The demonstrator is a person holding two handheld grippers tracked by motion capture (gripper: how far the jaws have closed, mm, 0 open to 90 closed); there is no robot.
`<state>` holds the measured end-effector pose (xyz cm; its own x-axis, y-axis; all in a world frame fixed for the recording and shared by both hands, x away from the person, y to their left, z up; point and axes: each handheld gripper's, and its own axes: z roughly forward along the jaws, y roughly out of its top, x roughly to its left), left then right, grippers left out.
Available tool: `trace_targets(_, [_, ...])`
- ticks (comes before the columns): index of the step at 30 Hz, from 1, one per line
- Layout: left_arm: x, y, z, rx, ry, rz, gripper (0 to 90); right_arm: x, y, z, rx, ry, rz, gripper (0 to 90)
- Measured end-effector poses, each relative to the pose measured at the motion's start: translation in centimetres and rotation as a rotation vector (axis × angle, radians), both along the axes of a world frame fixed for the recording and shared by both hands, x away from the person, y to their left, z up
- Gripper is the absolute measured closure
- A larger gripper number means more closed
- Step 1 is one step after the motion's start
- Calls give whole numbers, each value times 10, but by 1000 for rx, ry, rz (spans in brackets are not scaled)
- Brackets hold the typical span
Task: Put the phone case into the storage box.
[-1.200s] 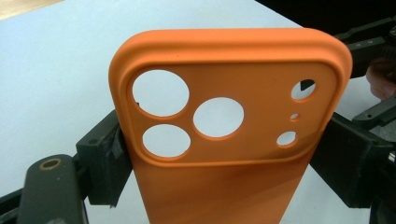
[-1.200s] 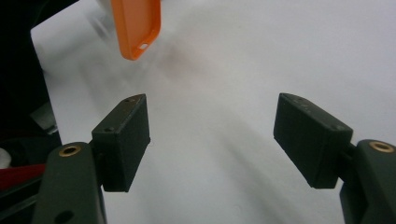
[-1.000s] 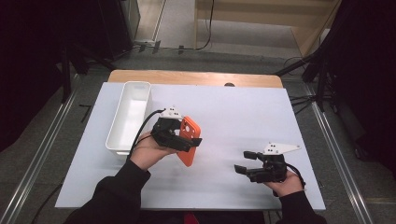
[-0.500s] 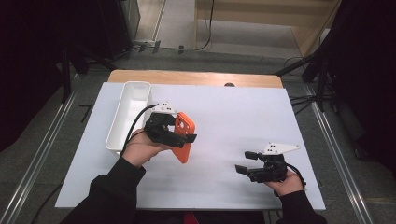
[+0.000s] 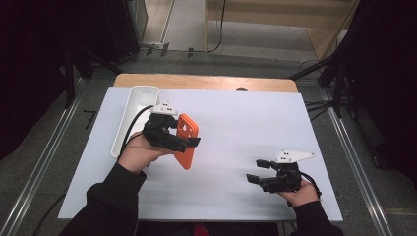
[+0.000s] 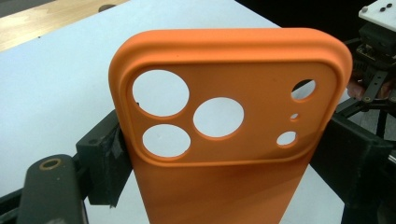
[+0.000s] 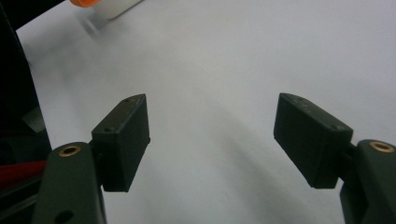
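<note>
A white sheet covers the desk (image 5: 255, 123), with a strip of bare wood at its twelve o'clock edge. Grey floor (image 5: 44, 162) surrounds it; metal rails (image 5: 351, 147) flank both sides, and dark curtains (image 5: 388, 73) hang beyond.

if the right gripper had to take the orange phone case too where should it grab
Probably the free lower end of the phone case, coming in from the right side. The left gripper already clamps its long edges just below the camera holes, so only the plain flat stretch lower down is free. The right gripper is open and empty.
</note>
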<state>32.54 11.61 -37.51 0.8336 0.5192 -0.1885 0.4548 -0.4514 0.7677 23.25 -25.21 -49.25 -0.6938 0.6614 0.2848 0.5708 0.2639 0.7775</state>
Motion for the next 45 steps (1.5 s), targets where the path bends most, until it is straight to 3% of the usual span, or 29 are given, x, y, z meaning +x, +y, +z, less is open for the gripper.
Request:
trace_targets(26, [1,29,22,17,-25,52,155,0,2,1,4,-4,3,256])
trace_targets(39, [2,48,36,-14,-39,114,156,0,2,1,3,2,2,256])
trace_targets(45, [4,60,41,-38,-34,168,155,0,2,1,2,-2,0,256])
